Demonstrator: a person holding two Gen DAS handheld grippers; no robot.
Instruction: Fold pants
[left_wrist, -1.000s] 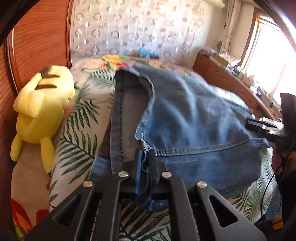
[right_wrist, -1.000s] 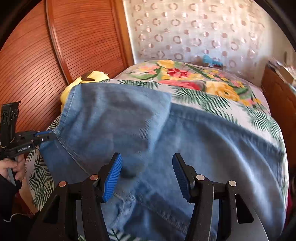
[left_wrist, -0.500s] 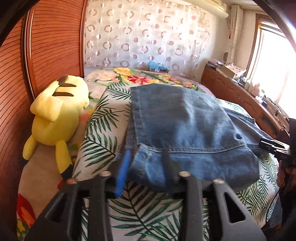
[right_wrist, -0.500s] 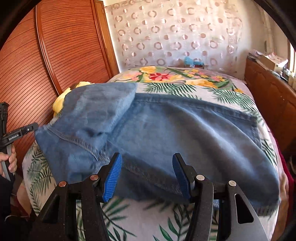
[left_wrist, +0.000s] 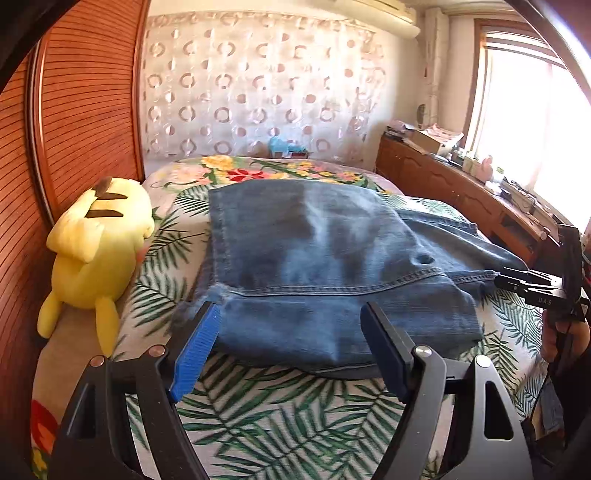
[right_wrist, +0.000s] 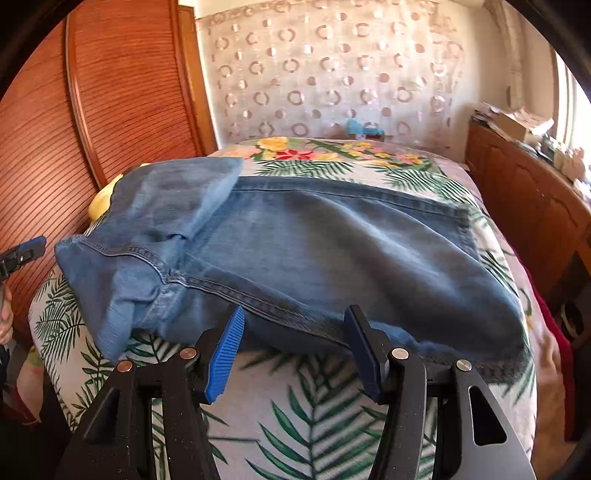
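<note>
With the left claw (left_wrist: 288, 347) opening clear of the folded blue denim pants (left_wrist: 332, 266) and the right claw (right_wrist: 293, 347) gaping empty, both should be backing off the palm-leaf-print bed (right_wrist: 332, 424) without snagging the hem.

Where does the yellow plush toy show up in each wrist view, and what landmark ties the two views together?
Left wrist view: the yellow plush toy lies in plain sight at the left, between the wooden headboard and the jeans.
Right wrist view: only a yellow sliver of it peeks out behind the folded jeans, upper left.
Shared landmark: the small blue toy at the far end of the bed.
</note>
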